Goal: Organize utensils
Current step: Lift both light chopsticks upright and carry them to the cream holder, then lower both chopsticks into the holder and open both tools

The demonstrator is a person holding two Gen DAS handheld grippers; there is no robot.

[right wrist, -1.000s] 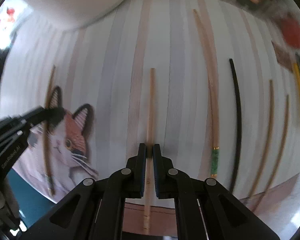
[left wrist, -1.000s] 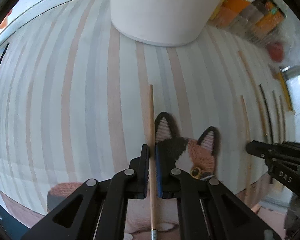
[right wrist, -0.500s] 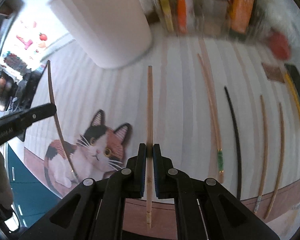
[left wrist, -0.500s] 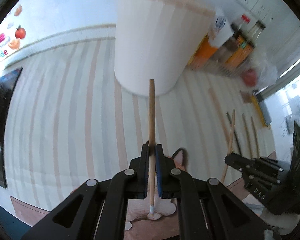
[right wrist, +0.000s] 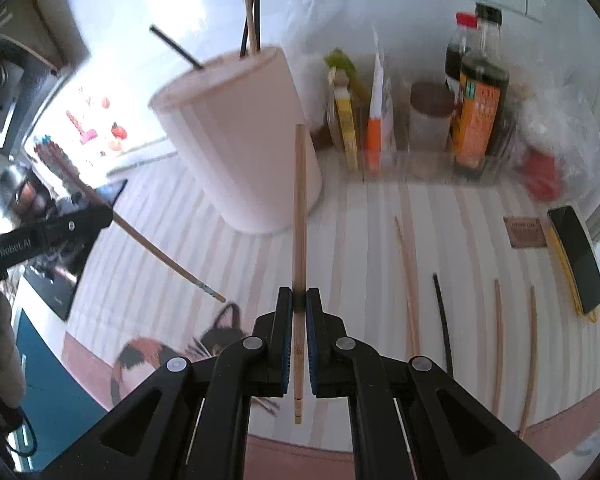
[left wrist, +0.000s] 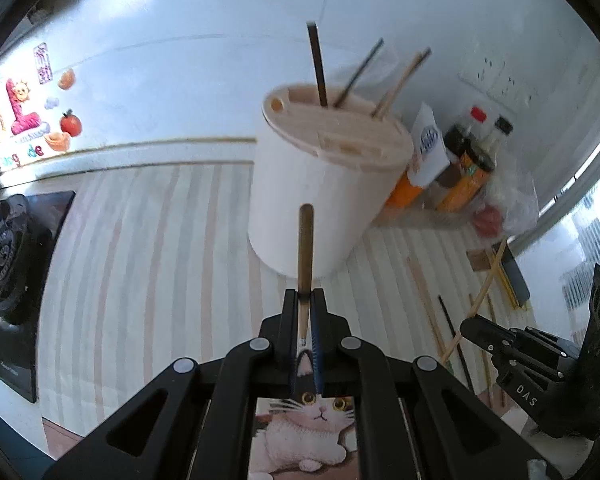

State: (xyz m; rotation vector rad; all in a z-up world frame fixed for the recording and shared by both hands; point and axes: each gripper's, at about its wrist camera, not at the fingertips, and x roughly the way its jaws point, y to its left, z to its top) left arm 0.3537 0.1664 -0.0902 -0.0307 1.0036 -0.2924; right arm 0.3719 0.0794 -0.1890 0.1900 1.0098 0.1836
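My left gripper [left wrist: 305, 300] is shut on a wooden chopstick [left wrist: 305, 252], held above the mat and pointing at the white utensil holder [left wrist: 320, 192]. Three chopsticks stand in the holder's top. My right gripper [right wrist: 299, 300] is shut on another wooden chopstick [right wrist: 300, 216], also raised and pointing at the holder [right wrist: 236, 148]. The left gripper and its chopstick [right wrist: 148, 244] show at the left of the right wrist view. Several chopsticks [right wrist: 408, 280] lie on the striped mat [right wrist: 360, 248] to the right.
Sauce bottles and packets [right wrist: 476, 112] stand against the wall behind the mat. A black and yellow case [right wrist: 576, 260] lies at the mat's right edge. A stove [left wrist: 8, 260] is at the left. A cat picture [left wrist: 316, 420] is on the mat's near edge.
Both grippers have lifted their chopsticks off the mat and tilted up, so the holder's top and the wall have come into view.
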